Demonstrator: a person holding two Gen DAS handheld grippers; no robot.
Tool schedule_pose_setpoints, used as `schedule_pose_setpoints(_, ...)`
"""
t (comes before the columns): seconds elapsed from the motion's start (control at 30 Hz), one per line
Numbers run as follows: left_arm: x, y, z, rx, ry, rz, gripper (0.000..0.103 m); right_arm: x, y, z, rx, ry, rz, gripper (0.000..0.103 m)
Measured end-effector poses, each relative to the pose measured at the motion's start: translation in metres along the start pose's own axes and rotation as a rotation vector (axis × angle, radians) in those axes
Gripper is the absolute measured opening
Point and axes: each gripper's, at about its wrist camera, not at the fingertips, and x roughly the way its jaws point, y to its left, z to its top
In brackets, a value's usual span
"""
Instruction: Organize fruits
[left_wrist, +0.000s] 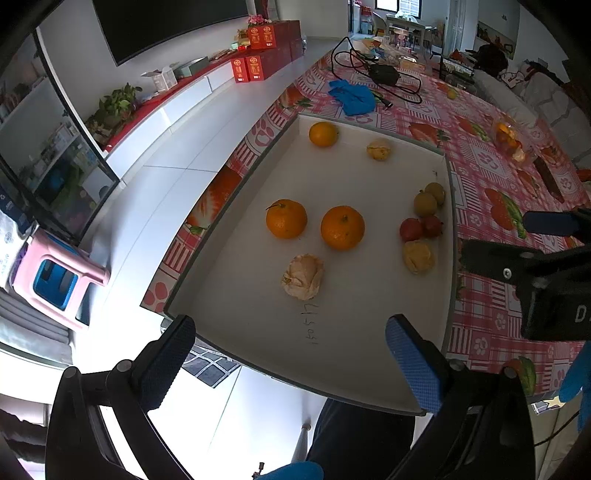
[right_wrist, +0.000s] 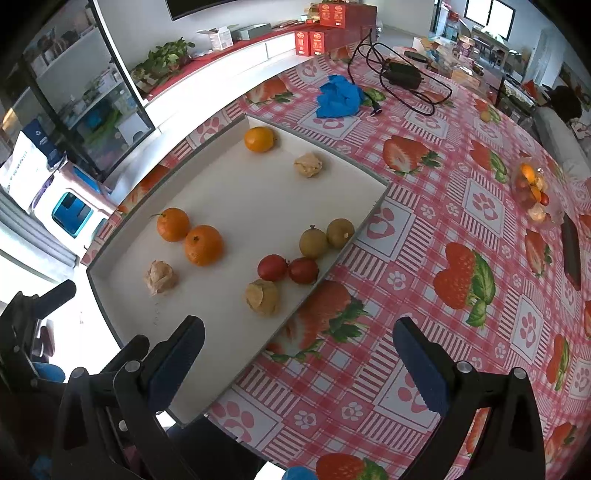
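Both your grippers, left (left_wrist: 290, 363) and right (right_wrist: 299, 363), hang open and empty at the tray's (left_wrist: 369, 380) near edge. Husk fruit (left_wrist: 303, 277) lies straight ahead of the left fingers, nearer that hand; oranges (left_wrist: 342, 228) just beyond.

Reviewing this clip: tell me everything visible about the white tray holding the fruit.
The white tray is a shallow rectangular box with low walls and grey outer edges, seemingly cardboard. It lies flat on the strawberry-print tablecloth at the table's edge, its near corner overhanging. Dark handwriting marks the floor near the front. Loose fruit rests inside: three oranges, three papery husked fruits, two red and two green-brown ones. Neither tool touches it.
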Motion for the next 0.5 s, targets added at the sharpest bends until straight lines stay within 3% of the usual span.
schedule_pose_setpoints(0.5,0.0013,-0.0031,-0.0029,0.003,0.006,-0.005,0.103,0.0056,0.01,0.0013,-0.025,0.012,-0.002,0.103)
